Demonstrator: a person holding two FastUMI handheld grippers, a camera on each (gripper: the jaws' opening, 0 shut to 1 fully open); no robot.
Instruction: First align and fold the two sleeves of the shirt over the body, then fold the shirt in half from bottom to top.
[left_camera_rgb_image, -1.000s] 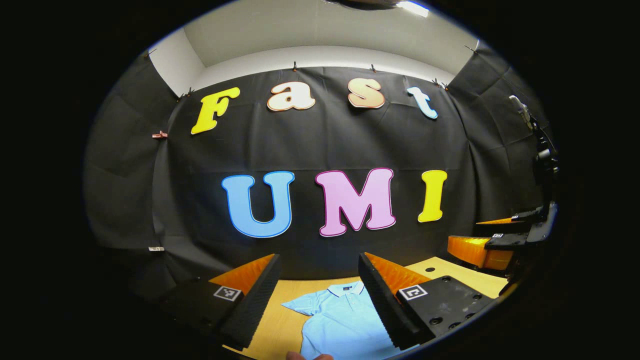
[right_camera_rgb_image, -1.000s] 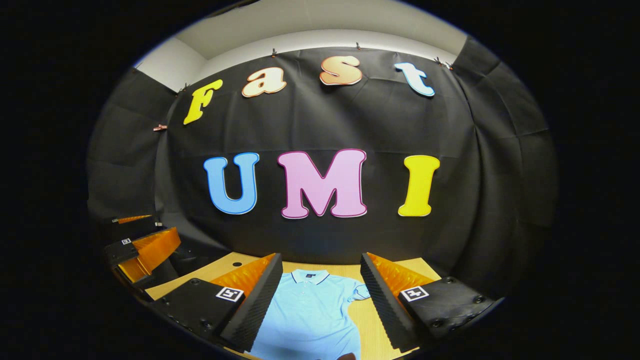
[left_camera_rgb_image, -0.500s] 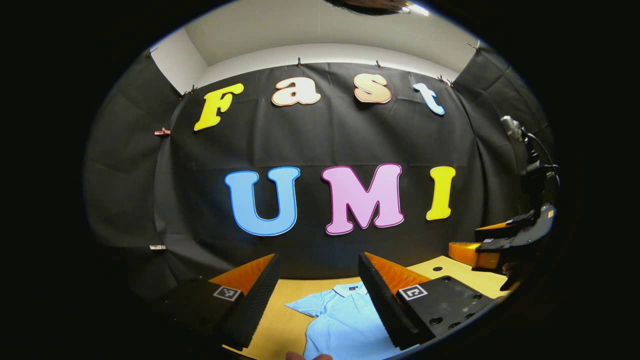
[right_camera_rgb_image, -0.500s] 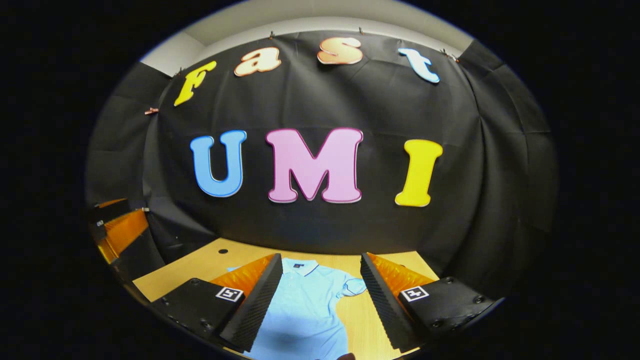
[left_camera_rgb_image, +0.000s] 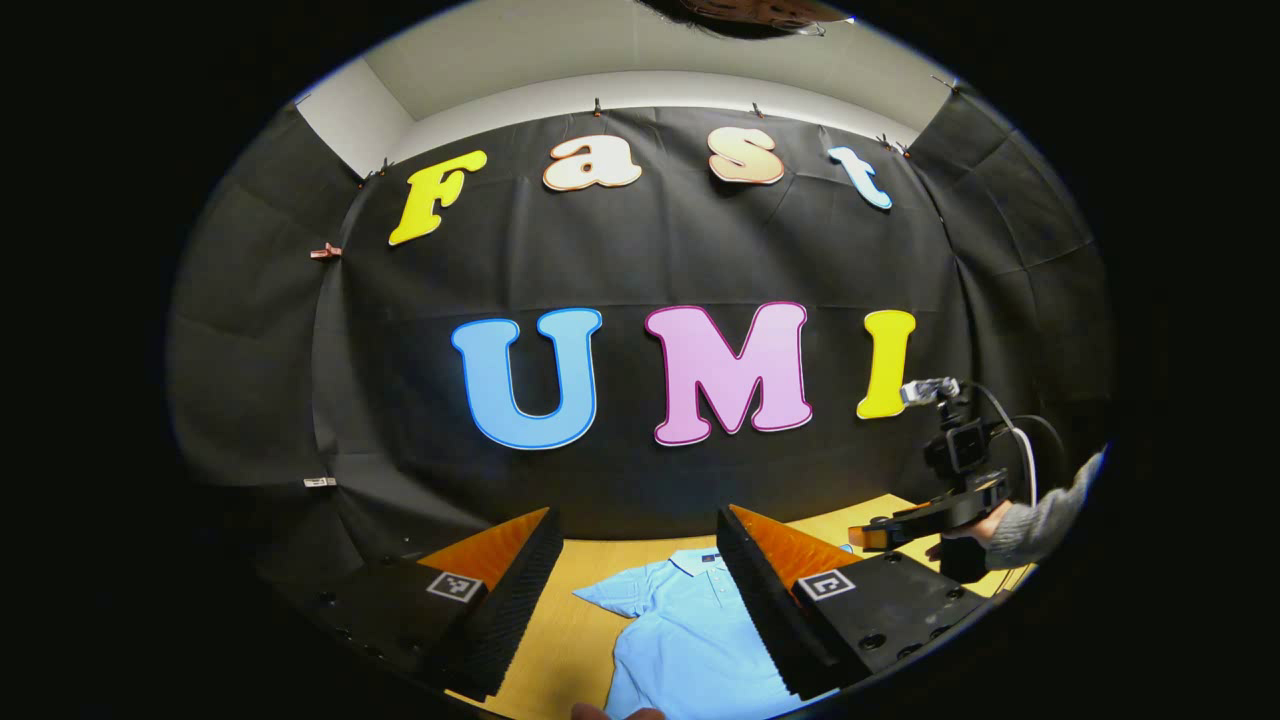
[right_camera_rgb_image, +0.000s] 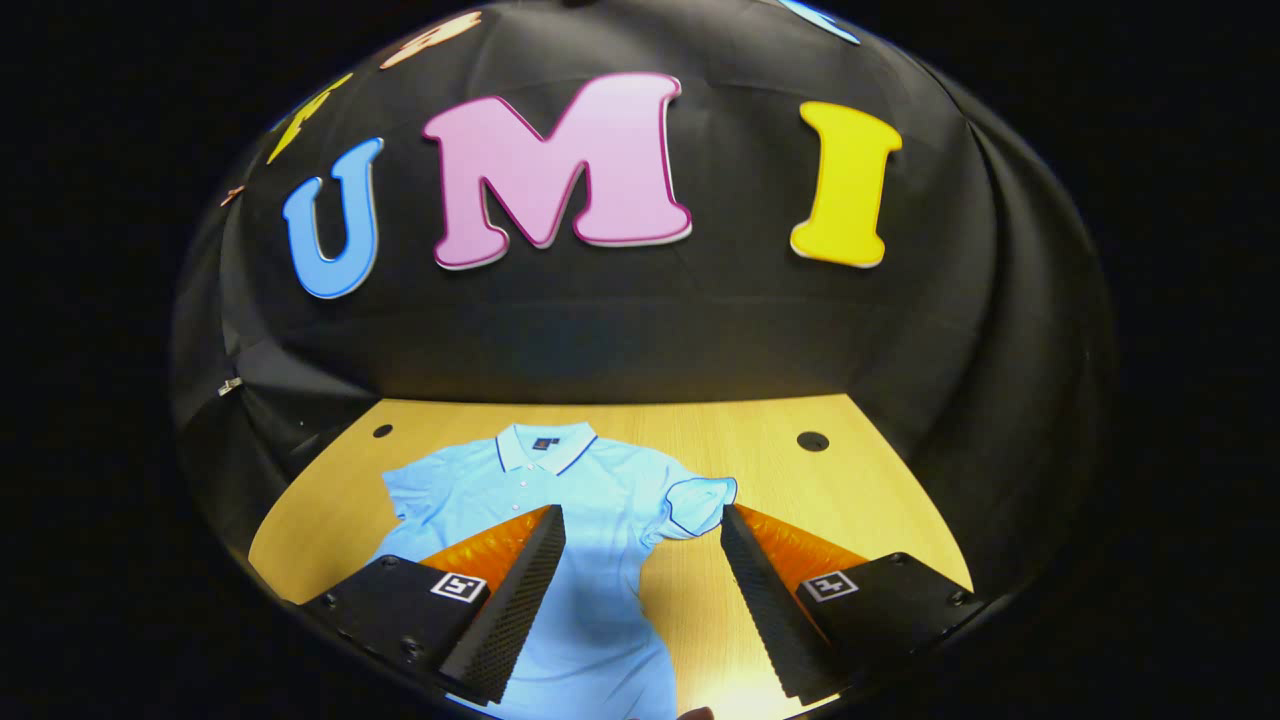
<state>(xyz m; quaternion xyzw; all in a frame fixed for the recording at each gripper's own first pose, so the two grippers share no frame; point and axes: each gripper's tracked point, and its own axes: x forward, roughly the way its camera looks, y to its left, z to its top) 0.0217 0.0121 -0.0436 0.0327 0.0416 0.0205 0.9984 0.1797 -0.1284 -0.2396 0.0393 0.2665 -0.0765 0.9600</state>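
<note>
A light blue polo shirt (right_camera_rgb_image: 590, 520) lies flat on the wooden table (right_camera_rgb_image: 850, 480), collar toward the back wall, both short sleeves spread out. Its right sleeve (right_camera_rgb_image: 700, 503) lies just ahead of my right gripper (right_camera_rgb_image: 640, 590), which hovers open above the shirt's body. In the left gripper view the shirt (left_camera_rgb_image: 680, 630) lies below my left gripper (left_camera_rgb_image: 635, 590), also open and empty, with the left sleeve (left_camera_rgb_image: 605, 598) between its fingers. The other gripper (left_camera_rgb_image: 925, 520) shows at the right of that view, held by a hand in a grey sleeve (left_camera_rgb_image: 1040, 520).
Two small round holes (right_camera_rgb_image: 812, 440) sit in the tabletop near the back edge. The black cloth wall closes the table on the far side and both flanks. Bare wood lies to the right of the shirt.
My right gripper has tilted down and come forward over the table, so the whole shirt top shows now. In the left gripper view the other gripper has dropped lower and moved inward.
</note>
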